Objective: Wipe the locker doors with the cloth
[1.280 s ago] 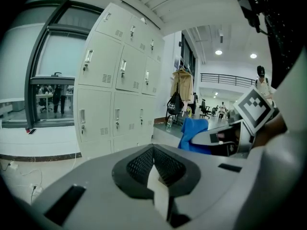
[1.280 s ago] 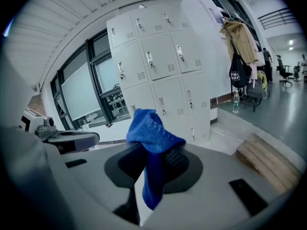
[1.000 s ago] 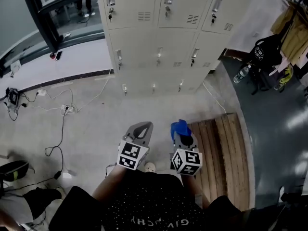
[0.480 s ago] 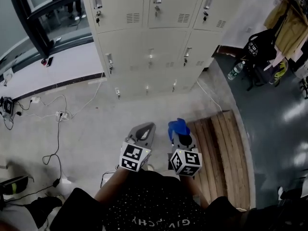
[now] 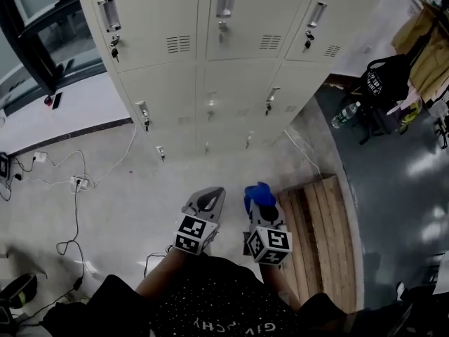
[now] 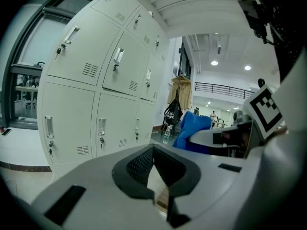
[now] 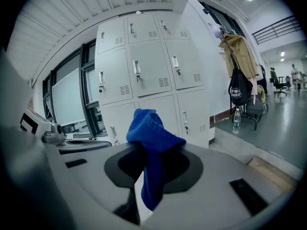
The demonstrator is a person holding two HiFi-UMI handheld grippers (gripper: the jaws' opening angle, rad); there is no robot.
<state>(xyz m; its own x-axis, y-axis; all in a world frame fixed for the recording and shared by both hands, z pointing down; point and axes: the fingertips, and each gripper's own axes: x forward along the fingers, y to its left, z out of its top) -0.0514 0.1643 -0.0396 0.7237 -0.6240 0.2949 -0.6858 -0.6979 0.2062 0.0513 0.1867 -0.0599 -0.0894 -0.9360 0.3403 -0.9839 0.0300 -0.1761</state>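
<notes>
Near the bottom of the head view, the left gripper (image 5: 208,196) and the right gripper (image 5: 261,202) are held side by side close to the person's body, both aimed toward the far bank of pale lockers (image 5: 210,55). On the right gripper the fingers (image 7: 125,166) are clamped on a blue cloth (image 7: 152,134), which bunches up above the tips and hangs down between them in a fold. On the left gripper the dark ribbed fingers (image 6: 140,164) meet at their tips with nothing caught between them. The cloth is well apart from the locker doors (image 5: 163,21), with a stretch of speckled floor (image 5: 126,202) lying between the grippers and the bottom row. Each door carries a handle with a key below it and a small vent. A slatted wooden platform (image 5: 323,237) lies on the floor to the right, its left edge just beside the right gripper. Cables (image 5: 77,188) trail across the floor at the left. Far right, a black bag (image 5: 384,79) hangs below some coats, and a plastic bottle (image 5: 344,116) stands near it.
</notes>
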